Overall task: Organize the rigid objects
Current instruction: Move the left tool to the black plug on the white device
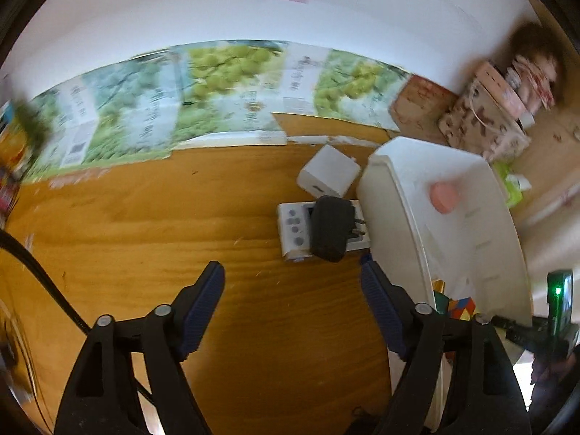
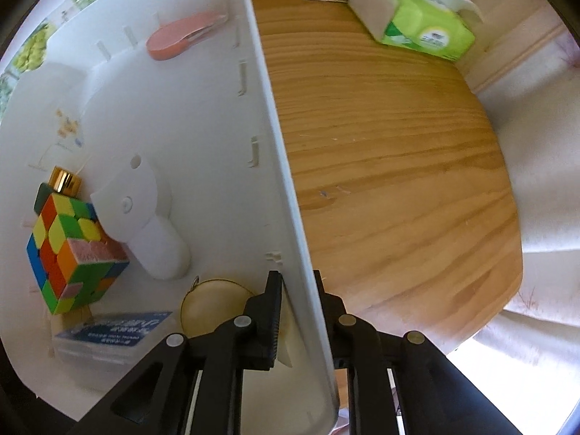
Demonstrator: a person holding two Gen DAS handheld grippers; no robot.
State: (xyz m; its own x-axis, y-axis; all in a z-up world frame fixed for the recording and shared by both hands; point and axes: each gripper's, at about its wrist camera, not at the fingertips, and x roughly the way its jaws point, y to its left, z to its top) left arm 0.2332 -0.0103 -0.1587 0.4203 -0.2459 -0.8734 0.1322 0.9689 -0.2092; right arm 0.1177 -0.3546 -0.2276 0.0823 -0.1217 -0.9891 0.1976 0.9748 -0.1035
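My left gripper point(image 1: 291, 272) is open above the wooden table point(image 1: 181, 235), with nothing between its fingers. Just beyond its tips a black plug adapter point(image 1: 331, 230) lies on a white button device point(image 1: 293, 228), and a white charger cube point(image 1: 328, 172) sits behind them. To their right stands a white bin point(image 1: 398, 188). My right gripper point(image 2: 295, 275) points down and is shut on the bin's side wall point(image 2: 275, 145), one finger inside and one outside. Inside the bin are a colour cube point(image 2: 72, 250), a white handled gadget point(image 2: 145, 210), a pink item point(image 2: 177, 38), a gold round case point(image 2: 210, 304) and a blue-labelled box point(image 2: 108, 330).
A green tissue pack point(image 2: 417, 18) lies at the table's far corner outside the bin. Printed paper sheets point(image 1: 163, 108) line the wall edge, and boxes and a patterned bag point(image 1: 482, 123) are stacked at the back right. A black cable point(image 1: 43, 275) crosses the left side.
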